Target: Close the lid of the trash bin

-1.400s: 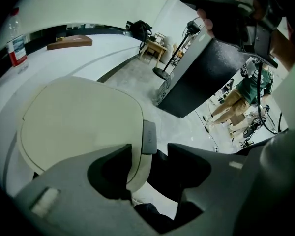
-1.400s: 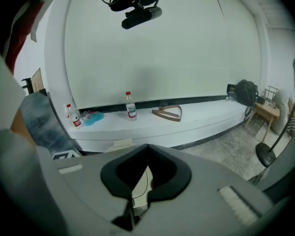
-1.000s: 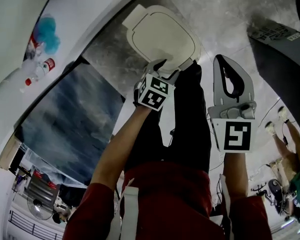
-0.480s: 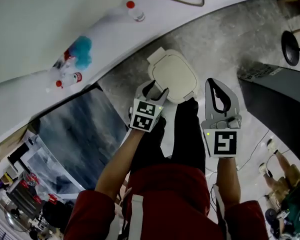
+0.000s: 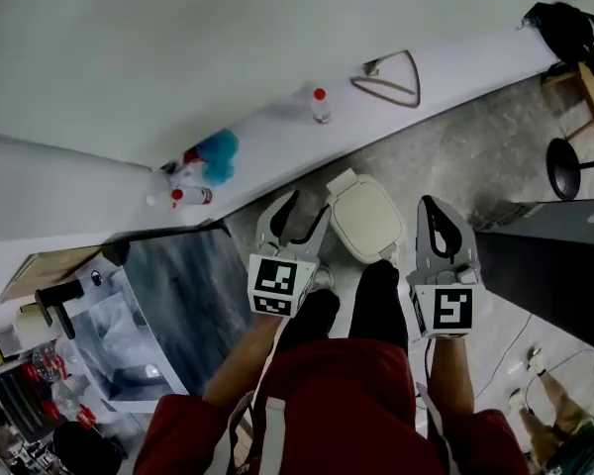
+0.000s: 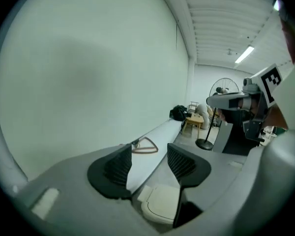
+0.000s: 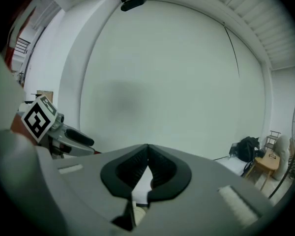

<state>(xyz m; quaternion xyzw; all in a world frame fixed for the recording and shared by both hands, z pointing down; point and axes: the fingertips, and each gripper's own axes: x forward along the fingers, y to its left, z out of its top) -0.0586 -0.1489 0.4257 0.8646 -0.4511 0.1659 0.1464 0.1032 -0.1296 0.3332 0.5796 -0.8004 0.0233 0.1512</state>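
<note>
Bin lid (image 5: 364,218) down; left gripper (image 5: 295,218) open, right gripper (image 5: 444,228) closed

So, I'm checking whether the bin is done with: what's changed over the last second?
The left gripper has drawn back from the front edge of the trash bin lid, jaws apart and empty. The head camera has lifted away, so the lid looks smaller. Unchanged: lid down, right gripper shut on nothing.
</note>
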